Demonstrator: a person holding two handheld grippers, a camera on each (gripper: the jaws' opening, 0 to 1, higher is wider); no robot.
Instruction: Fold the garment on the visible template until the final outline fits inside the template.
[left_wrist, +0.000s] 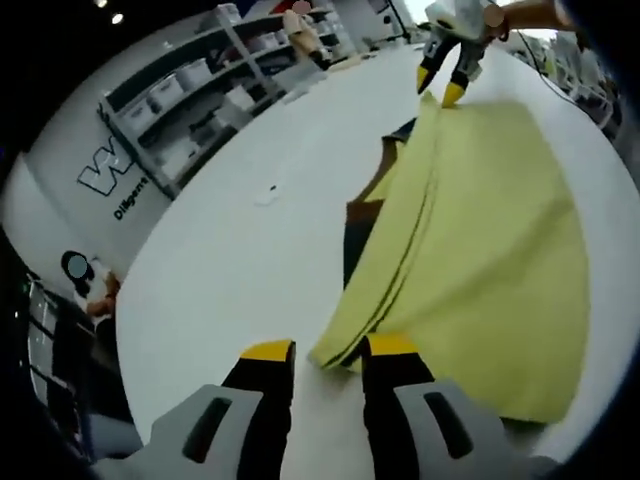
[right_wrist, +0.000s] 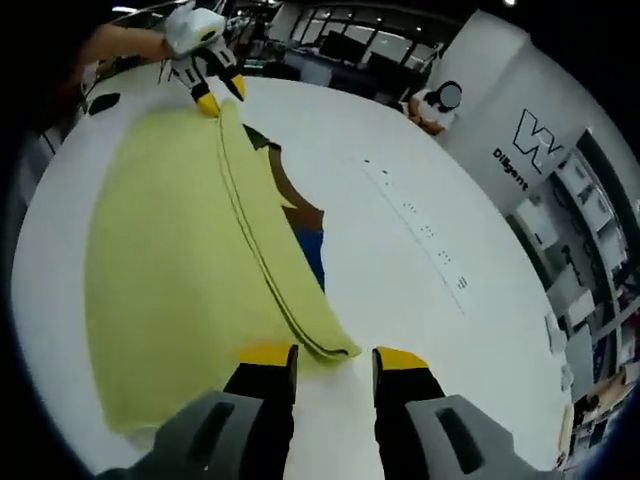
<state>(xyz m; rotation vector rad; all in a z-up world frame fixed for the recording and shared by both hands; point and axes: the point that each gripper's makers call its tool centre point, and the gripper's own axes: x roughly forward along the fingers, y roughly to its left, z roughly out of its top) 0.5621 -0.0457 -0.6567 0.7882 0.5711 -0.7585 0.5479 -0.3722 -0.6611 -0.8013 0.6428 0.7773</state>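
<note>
the yellow garment (left_wrist: 480, 230) lies folded over on the white bench (left_wrist: 250, 250), and everything here is placed against it. in the left gripper view, the left gripper (left_wrist: 330, 352) stands at the garment's near corner with its yellow-tipped jaws apart; the corner's dark-edged hem lies between the tips, just touching the inner side of one, and nothing is clamped. beyond the garment's folded edge, on the side toward the shelving (left_wrist: 200, 90), a dark template (left_wrist: 362, 215) with a brown and a blue part peeks out from under the cloth. at the garment's far corner the right gripper (left_wrist: 447, 82) comes down, held by a person's hand, its tips just at the cloth; whether it grips the cloth cannot be told there. in the right gripper view, the garment (right_wrist: 170, 260) spreads across the bench (right_wrist: 420, 300), and the right gripper (right_wrist: 333, 358) sits at its near corner with jaws apart, one tip on the cloth's edge, the other on bare bench. the template (right_wrist: 305, 225) shows beside the long folded hem. at the garment's far corner the left gripper (right_wrist: 218, 98) meets the cloth, its tips close together.
</note>
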